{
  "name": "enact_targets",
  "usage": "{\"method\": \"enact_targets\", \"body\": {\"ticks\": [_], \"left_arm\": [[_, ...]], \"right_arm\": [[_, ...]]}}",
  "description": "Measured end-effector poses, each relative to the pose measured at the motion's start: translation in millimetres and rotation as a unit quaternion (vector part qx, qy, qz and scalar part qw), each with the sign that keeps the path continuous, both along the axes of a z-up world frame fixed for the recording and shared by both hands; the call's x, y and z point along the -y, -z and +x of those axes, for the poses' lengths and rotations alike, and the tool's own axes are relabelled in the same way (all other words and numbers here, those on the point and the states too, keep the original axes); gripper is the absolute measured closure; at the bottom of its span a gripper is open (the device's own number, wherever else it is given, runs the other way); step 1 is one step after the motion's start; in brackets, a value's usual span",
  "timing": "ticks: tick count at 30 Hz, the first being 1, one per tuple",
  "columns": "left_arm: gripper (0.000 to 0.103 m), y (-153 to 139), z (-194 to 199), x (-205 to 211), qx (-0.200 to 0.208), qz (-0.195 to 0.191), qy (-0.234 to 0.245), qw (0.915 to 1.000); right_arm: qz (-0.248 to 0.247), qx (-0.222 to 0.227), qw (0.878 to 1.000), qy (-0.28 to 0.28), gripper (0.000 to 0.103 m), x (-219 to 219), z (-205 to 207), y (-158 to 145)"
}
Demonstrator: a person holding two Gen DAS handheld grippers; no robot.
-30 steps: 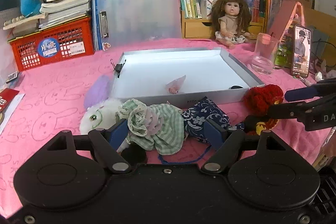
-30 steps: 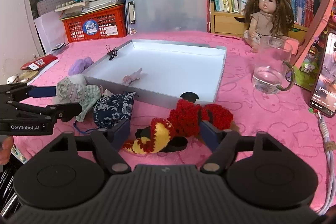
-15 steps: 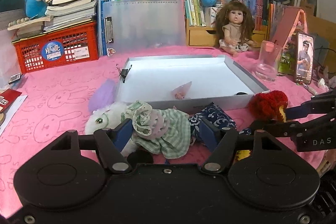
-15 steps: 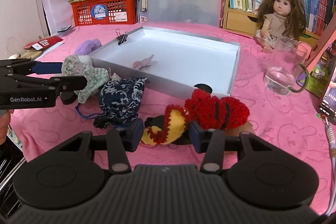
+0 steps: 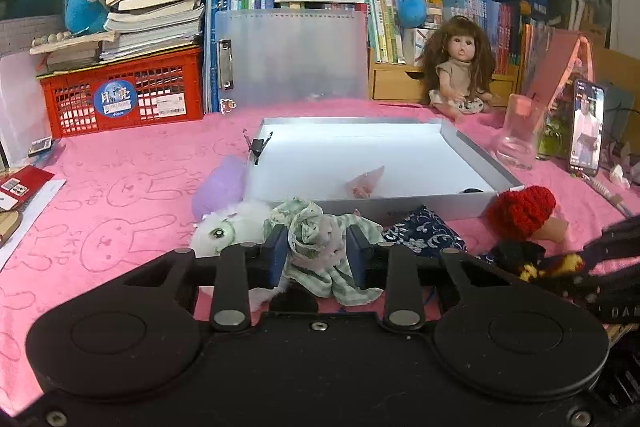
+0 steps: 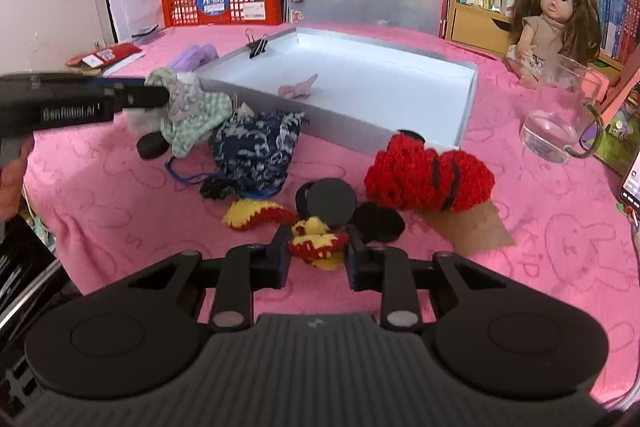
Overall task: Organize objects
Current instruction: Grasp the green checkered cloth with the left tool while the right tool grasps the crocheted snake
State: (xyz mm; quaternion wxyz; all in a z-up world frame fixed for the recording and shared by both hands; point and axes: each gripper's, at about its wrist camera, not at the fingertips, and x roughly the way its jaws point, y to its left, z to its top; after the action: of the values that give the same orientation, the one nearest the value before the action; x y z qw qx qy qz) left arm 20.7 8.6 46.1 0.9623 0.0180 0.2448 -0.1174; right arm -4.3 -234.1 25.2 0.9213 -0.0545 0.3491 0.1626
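Left gripper (image 5: 316, 253) just closed onto the green cloth (image 5: 320, 247) of the white plush (image 5: 228, 229), pads pressing it from both sides; right gripper (image 6: 318, 249) likewise just closed, now clamped on the yellow-red foot (image 6: 316, 241) of the knit doll (image 6: 428, 175); both toys on the pink bench (image 6: 120, 211), just short of the box (image 6: 466, 115).

Box straight ahead of both grippers, its near wall crosswise between toys and white floor, so probably a lift over that wall before any forward carry; left gripper nearer the wall, plush almost touching it; knit doll lying across the right gripper's line, red body off to the right, close to the box's near corner, likely to trail from the foot when raised.

Blue pouch (image 6: 256, 147) between the two toys, its cord (image 6: 184, 175) on the bench near the plush, a possible snag; black discs (image 6: 330, 201) just beyond the right gripper, whether fixed to the doll unclear; small pink thing (image 6: 298, 89) already in the box, clip (image 6: 256, 45) on its left rim; glass (image 6: 560, 119) well right, out of the way.
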Motion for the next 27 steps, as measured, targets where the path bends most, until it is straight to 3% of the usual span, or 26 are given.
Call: {"method": "enact_targets", "body": {"ticks": [3,9,12,16,20,22,23,24,25,27], "left_arm": [[0.061,1,3,-2,-0.002,-0.007,-0.001,1.0000],[0.052,7,11,5,-0.002,-0.007,-0.007,0.9999],[0.047,10,15,10,0.000,-0.004,-0.010,0.9999],[0.044,14,20,15,0.001,-0.003,-0.013,0.9999],[0.041,20,24,21,0.006,0.007,-0.015,0.9998],[0.041,22,29,24,0.009,0.010,-0.016,0.9998],[0.046,22,31,24,0.009,0.008,-0.016,0.9998],[0.071,22,32,23,0.011,0.002,-0.015,0.9998],[0.084,20,33,22,0.012,-0.003,-0.017,0.9998],[0.087,16,33,18,0.012,-0.014,-0.025,0.9995]], "right_arm": [[0.002,-0.011,1.000,0.003,0.071,1,0,6],[-0.005,-0.006,1.000,0.000,0.067,0,-2,9],[-0.002,-0.001,1.000,0.007,0.052,0,-1,9],[0.008,0.011,1.000,0.016,0.042,2,0,7],[0.004,0.012,1.000,0.011,0.042,-2,1,7],[-0.006,0.012,1.000,0.008,0.056,-6,2,7],[-0.014,0.014,1.000,0.004,0.068,-9,2,7],[-0.023,0.017,1.000,0.000,0.070,-12,1,6],[-0.029,0.020,0.999,-0.007,0.071,-14,0,5],[-0.038,0.030,0.999,-0.015,0.072,-18,-3,3]]}}
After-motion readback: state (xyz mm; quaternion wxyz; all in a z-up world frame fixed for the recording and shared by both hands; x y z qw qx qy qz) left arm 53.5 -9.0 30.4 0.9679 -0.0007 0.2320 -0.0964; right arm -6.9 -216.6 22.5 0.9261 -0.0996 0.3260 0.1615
